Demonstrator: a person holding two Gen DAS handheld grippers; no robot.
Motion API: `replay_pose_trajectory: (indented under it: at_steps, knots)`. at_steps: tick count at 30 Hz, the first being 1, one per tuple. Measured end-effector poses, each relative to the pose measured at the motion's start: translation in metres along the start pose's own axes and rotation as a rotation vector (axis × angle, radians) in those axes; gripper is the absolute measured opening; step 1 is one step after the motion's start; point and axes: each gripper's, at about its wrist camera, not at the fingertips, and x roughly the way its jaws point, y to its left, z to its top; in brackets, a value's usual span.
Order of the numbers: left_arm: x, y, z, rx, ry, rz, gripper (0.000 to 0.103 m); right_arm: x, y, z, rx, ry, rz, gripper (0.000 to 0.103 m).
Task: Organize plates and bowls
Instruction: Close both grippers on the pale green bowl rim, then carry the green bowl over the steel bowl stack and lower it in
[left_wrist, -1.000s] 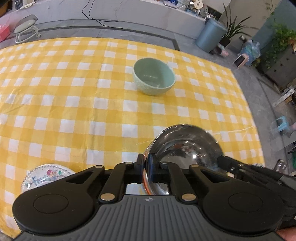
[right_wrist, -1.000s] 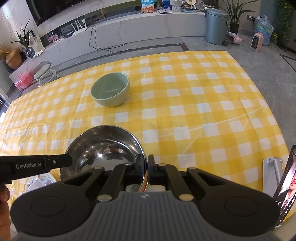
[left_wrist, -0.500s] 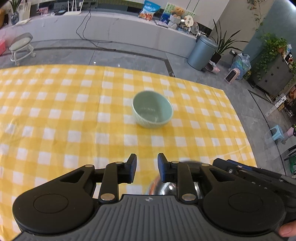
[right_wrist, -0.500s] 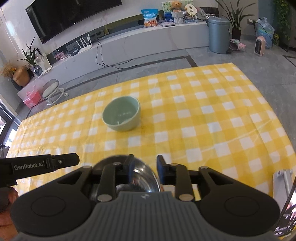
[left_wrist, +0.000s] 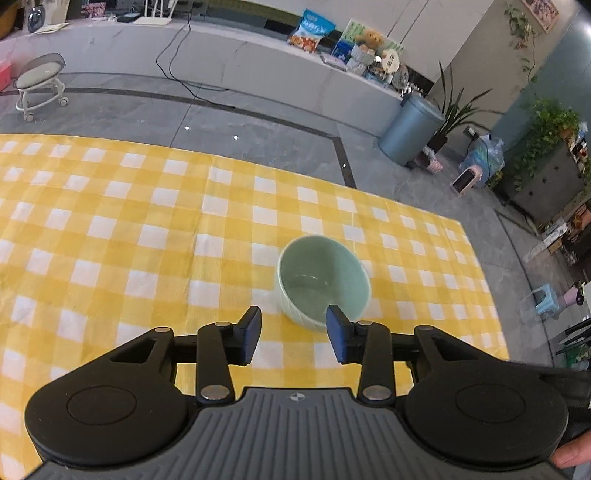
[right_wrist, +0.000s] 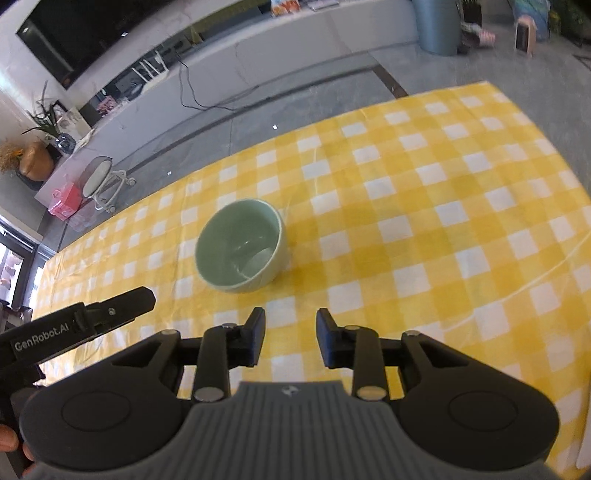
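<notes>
One green bowl (left_wrist: 323, 280), left gripper (left_wrist: 293, 334) opening, right gripper (right_wrist: 290, 338) parted, both empty

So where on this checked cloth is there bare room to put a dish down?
Nearly everywhere. Only the green bowl stands on the yellow checked tablecloth. Bare cloth runs from the bowl to the cloth's right edge in the right wrist view, and to its left and far edges in the left wrist view. The one crowded spot is the near side of the bowl, where the left claw, opening, hangs empty.

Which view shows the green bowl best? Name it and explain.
The right wrist view: the green bowl shows whole, rim and inside unobstructed. In the left wrist view the bowl has its near edge partly covered by the left gripper.
</notes>
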Motion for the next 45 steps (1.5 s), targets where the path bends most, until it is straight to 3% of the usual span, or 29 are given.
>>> replay_pose_trajectory:
  at_steps: [12,15,19,25,27,36,45]
  knots:
    - [0.063,0.001,0.017,0.019,0.061,0.054,0.043,0.054,0.016,0.044,-0.051,0.033,-0.033,0.030]
    - [0.072,0.004,0.020,0.024,0.071,0.059,0.036,0.068,0.019,0.049,-0.069,0.047,-0.047,0.030]
    - [0.083,0.006,0.023,0.029,0.084,0.070,0.025,0.084,0.021,0.053,-0.085,0.074,-0.061,0.017]
    - [0.093,0.006,0.023,0.031,0.101,0.067,0.016,0.099,0.022,0.055,-0.090,0.091,-0.071,0.011]
    - [0.094,0.004,0.023,0.034,0.102,0.060,0.010,0.102,0.023,0.055,-0.092,0.094,-0.072,0.009]
    - [0.083,0.000,0.021,0.029,0.117,0.088,0.008,0.095,0.030,0.053,-0.078,0.094,-0.098,0.006]
    - [0.035,-0.011,0.019,0.003,0.098,0.116,0.007,0.053,0.045,0.038,-0.091,0.063,-0.083,0.005]
